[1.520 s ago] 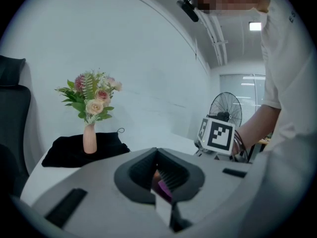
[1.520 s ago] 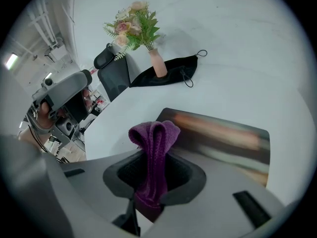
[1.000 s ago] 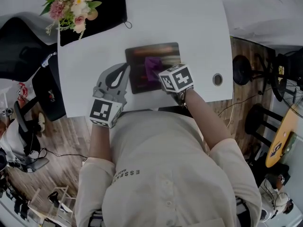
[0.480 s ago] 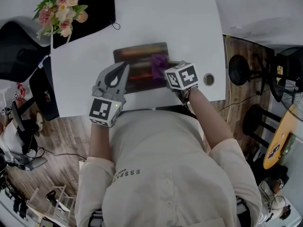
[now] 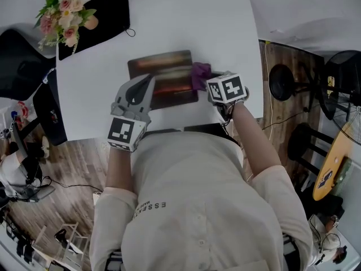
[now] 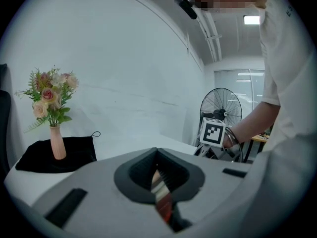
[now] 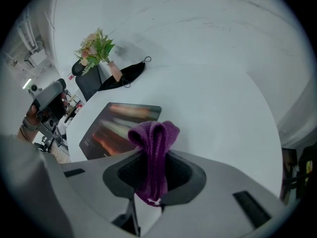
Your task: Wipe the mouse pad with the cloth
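Mouse pad [image 5: 161,75] flat on white surface [image 5: 220,27]; purple cloth [image 5: 200,71] at its right edge. Good wipe, as I judge it: press cloth down flat, sweep full width in overlapping passes, keep pad pinned so it can't slide. Right tongs [image 7: 151,177] clamped tight on cloth's fold. Left tongs [image 6: 161,192] all but closed, gripping nothing, tips over pad's near-left corner.
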The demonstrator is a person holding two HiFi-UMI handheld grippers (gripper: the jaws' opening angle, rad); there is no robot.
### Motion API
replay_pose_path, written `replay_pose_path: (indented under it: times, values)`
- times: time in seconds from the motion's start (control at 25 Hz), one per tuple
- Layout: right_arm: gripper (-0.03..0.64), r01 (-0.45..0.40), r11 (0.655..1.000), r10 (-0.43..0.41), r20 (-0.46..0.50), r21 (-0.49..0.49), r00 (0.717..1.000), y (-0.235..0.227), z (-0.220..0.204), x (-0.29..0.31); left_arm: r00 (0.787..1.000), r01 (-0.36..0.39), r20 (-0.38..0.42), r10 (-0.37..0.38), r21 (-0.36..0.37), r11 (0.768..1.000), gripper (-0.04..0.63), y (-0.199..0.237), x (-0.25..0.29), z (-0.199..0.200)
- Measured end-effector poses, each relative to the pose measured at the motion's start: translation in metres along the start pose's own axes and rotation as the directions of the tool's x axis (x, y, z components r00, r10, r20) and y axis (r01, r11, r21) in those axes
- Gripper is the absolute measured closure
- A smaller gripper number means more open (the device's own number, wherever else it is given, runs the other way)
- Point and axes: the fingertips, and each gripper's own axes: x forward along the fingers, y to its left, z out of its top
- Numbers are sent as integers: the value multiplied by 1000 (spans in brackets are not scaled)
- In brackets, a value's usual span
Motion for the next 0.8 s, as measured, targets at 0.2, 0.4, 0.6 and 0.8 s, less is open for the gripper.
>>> replay_pose_path:
  times: [0.2, 0.4, 0.6, 0.8]
  values:
    - [518, 24, 998, -25, 14, 51, 1000, -4, -3, -11, 1000, 6, -7, -6, 0, 1000, 595, -2, -14, -1]
    - [518, 28, 999, -30, 63, 42, 998, 22, 17, -17, 1000, -7, -3, 7, 14, 1000, 595, 21, -36, -7]
    - [518, -44, 998, 41, 67, 37, 997, 76, 24, 0, 1000, -17, -5, 17, 2, 1000, 595, 43, -60, -17]
    - [518, -120, 993, 119, 49, 16, 992, 137, 23, 20, 1000, -25, -9, 25, -13, 1000, 595, 61, -83, -26]
